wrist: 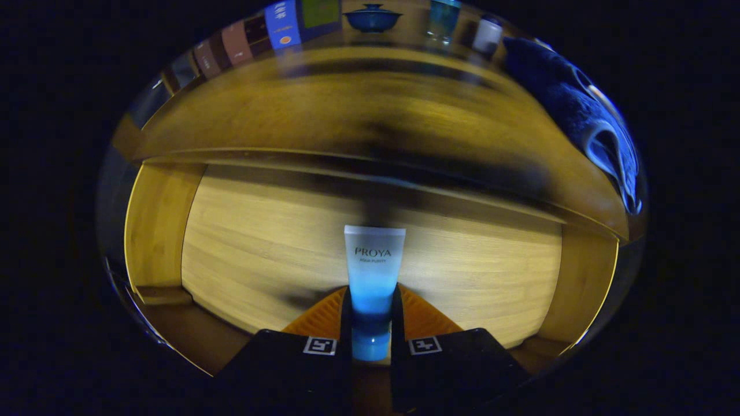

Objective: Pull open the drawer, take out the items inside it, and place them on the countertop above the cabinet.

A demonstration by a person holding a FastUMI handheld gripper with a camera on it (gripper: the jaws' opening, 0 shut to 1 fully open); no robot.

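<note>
1. Tube (373,271) of pale, blue-tinted cosmetic stands between the two fingers, its flat crimped end pointing away and its round cap end nearest the camera.
2. Gripper (371,315) is closed tight on the tube's lower body; both fingers (346,315) press its sides, with no gap visible on either one.
3. Drawer (248,242) lies open beneath the tube, its light wooden floor spreading to both sides and its side walls rising left and right.
4. Whether the tube touches the drawer floor or hangs just above it cannot be told from this angle.
5. Surface (324,115) of the cabinet runs across beyond the drawer, its front edge overhanging the drawer's far end; it appears smeared and partly in shadow, possibly from motion blur.
6. Along the far side of the surface stand a row of boxes (283,26), a dark blue lidded bowl (373,17), a teal glass (444,20) and a small white jar (487,34).
7. Blue cloth (578,110) lies bunched at the right end of the surface, beside the jar.
</note>
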